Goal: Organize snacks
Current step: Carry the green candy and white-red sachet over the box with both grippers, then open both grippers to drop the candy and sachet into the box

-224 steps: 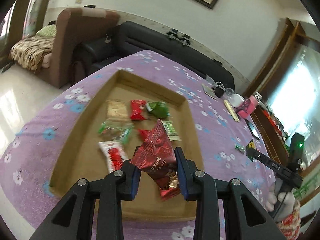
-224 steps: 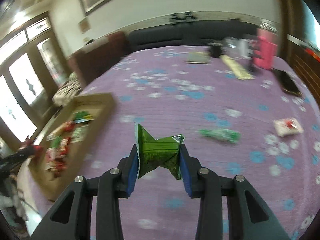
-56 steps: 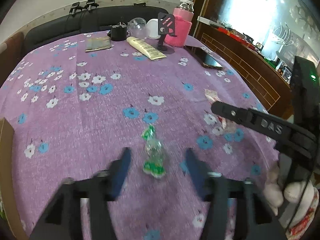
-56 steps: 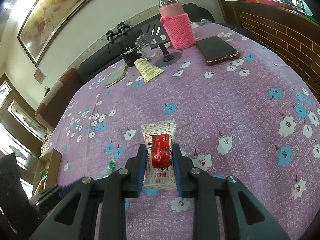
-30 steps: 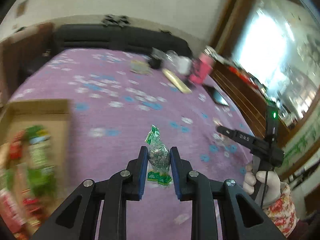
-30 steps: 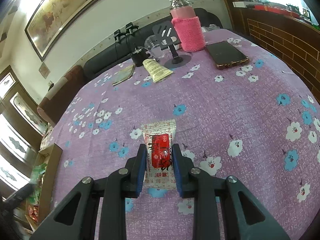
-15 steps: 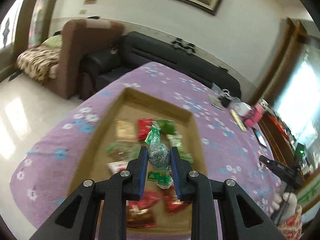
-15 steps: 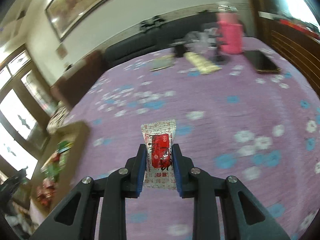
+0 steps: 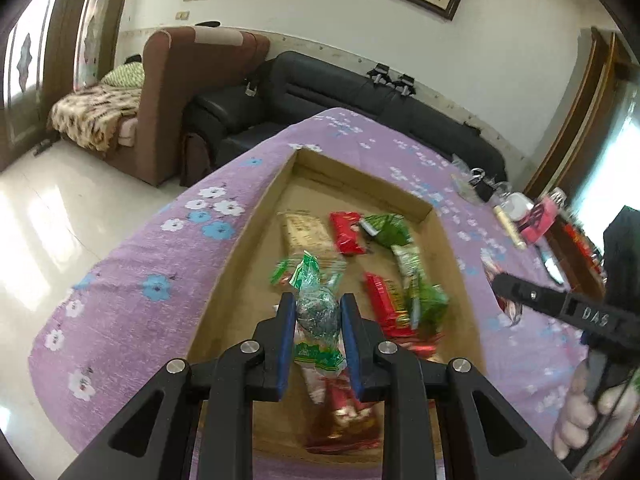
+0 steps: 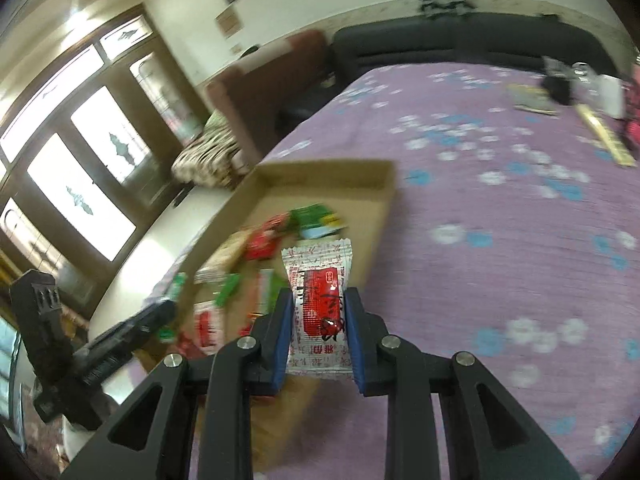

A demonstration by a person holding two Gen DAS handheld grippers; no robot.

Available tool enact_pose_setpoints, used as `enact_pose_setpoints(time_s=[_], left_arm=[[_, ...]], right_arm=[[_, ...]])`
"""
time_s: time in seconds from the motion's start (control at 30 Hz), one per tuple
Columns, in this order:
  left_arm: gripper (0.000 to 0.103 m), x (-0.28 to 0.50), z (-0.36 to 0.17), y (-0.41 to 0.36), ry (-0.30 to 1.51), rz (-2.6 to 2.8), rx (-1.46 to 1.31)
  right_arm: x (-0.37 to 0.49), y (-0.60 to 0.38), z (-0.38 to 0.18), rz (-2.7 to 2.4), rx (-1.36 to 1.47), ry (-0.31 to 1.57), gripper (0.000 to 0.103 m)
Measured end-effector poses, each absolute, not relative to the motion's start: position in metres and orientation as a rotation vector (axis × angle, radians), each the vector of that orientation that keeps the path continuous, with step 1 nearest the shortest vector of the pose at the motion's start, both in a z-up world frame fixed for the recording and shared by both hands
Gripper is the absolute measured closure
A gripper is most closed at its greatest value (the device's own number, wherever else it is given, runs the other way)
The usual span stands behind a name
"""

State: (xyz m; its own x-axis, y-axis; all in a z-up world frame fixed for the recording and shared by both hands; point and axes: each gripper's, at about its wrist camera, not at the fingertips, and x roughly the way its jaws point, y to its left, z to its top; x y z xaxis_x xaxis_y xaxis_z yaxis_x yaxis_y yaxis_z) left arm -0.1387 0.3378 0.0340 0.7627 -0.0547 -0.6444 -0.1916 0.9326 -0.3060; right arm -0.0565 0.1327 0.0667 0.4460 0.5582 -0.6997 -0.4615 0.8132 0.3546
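Observation:
My left gripper [image 9: 318, 314] is shut on a clear and green candy packet [image 9: 316, 316], held over the near half of a shallow cardboard tray [image 9: 256, 216]. Several red, green and tan snack packets [image 9: 384, 232] lie in that tray. In the right wrist view my right gripper [image 10: 318, 318] is shut on a white and red snack packet [image 10: 320, 300], hanging near the tray's right wall [image 10: 380, 232]. The right gripper's body [image 9: 568, 312] shows at the right edge of the left wrist view, with a hand under it. The left gripper's body [image 10: 120, 340] appears low on the left in the right wrist view.
A purple flowered cloth [image 10: 520, 240] covers the table. A pink-sleeved bottle [image 9: 540, 220], a tube, a phone and small items stand at its far end. A black sofa [image 9: 360, 92] and a brown armchair [image 9: 192, 92] lie beyond the table; tiled floor [image 9: 48, 216] is on the left.
Both grippers swung from the open cloth toward the tray with their packets. The left one now hangs over the tray; the right one has arrived beside the tray's right wall.

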Motion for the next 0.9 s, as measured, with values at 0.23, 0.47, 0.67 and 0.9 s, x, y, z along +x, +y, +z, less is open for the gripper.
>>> enact_pose_setpoints(time_s=[0.23, 0.47, 0.67, 0.9], left_arm=[[0.053, -0.143, 0.026, 0.35, 0.698, 0.055, -0.436], [0.043, -0.156, 0.041, 0.361, 0.628, 0.039, -0.477], [0.035, -0.163, 0.047, 0.364, 0.603, 0.047, -0.488], [0.033, -0.166, 0.054, 0.359, 0.599, 0.036, -0.5]], right_arm=[[-0.054, 0.201, 0.057, 0.697, 0.028, 0.946, 0.078], [-0.042, 0.231, 0.04, 0.7, -0.016, 0.988, 0.078], [-0.032, 0.234, 0.033, 0.712, -0.002, 1.013, 0.074], [-0.039, 0.206, 0.057, 0.721, 0.055, 0.949, 0.062]])
